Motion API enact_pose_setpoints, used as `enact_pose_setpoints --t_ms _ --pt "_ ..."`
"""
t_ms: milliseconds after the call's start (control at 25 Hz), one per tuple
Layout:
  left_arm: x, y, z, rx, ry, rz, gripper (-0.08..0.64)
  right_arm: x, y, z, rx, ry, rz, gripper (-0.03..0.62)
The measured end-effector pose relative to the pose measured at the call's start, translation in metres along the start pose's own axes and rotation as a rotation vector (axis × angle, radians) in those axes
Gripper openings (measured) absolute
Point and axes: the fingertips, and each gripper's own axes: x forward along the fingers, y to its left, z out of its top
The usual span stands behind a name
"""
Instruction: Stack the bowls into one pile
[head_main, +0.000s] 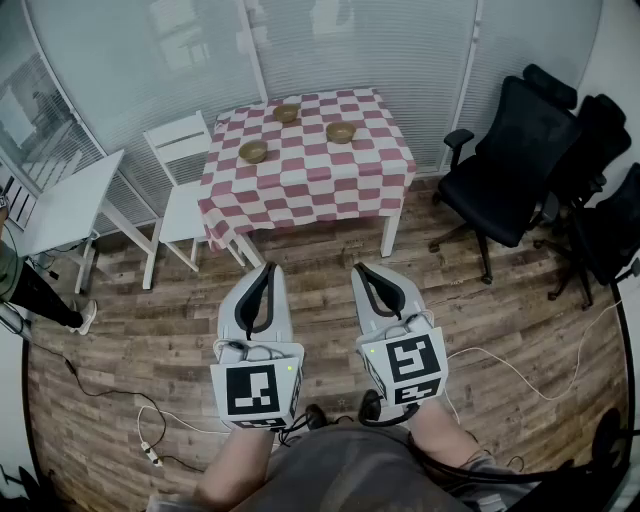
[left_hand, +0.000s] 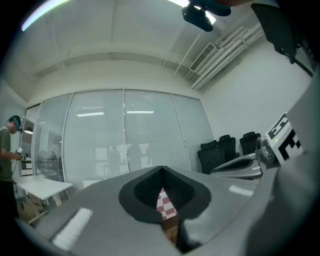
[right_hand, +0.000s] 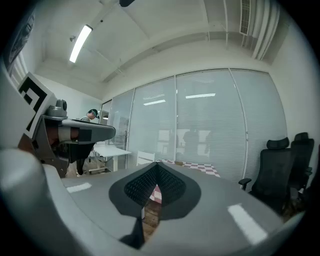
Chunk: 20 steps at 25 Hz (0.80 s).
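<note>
Three brown bowls stand apart on the red-and-white checked table (head_main: 300, 185): one at the back (head_main: 286, 113), one at the right (head_main: 340, 131), one at the front left (head_main: 253, 151). Both grippers hang low over the wooden floor, well short of the table. In the head view the left gripper (head_main: 267, 269) and the right gripper (head_main: 363, 269) sit side by side, each with its jaws together and nothing between them. The left gripper view (left_hand: 161, 170) shows only a sliver of the checked cloth through the jaws. The right gripper view (right_hand: 156, 164) looks towards the table (right_hand: 197, 166).
A white chair (head_main: 180, 165) stands at the table's left side, a white desk (head_main: 60, 205) further left. Black office chairs (head_main: 520, 150) crowd the right. Cables (head_main: 110, 400) trail on the floor. A person (head_main: 30, 285) stands at the left edge. Glass walls lie behind the table.
</note>
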Motion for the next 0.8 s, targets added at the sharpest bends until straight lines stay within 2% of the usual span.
enact_pose_setpoints --t_ms 360,600,800 --pt "0.016 -0.037 -0.003 0.014 0.033 0.003 0.0 -0.009 -0.031 -0.012 0.029 0.007 0.03 0.025" --pt "0.03 -0.061 -0.005 0.023 0.058 0.005 0.0 -0.009 -0.049 -0.021 0.071 0.007 0.078 0.026" --pt "0.037 -0.062 -0.013 0.011 0.072 0.022 0.0 0.0 -0.056 -0.032 0.073 0.041 0.093 0.026"
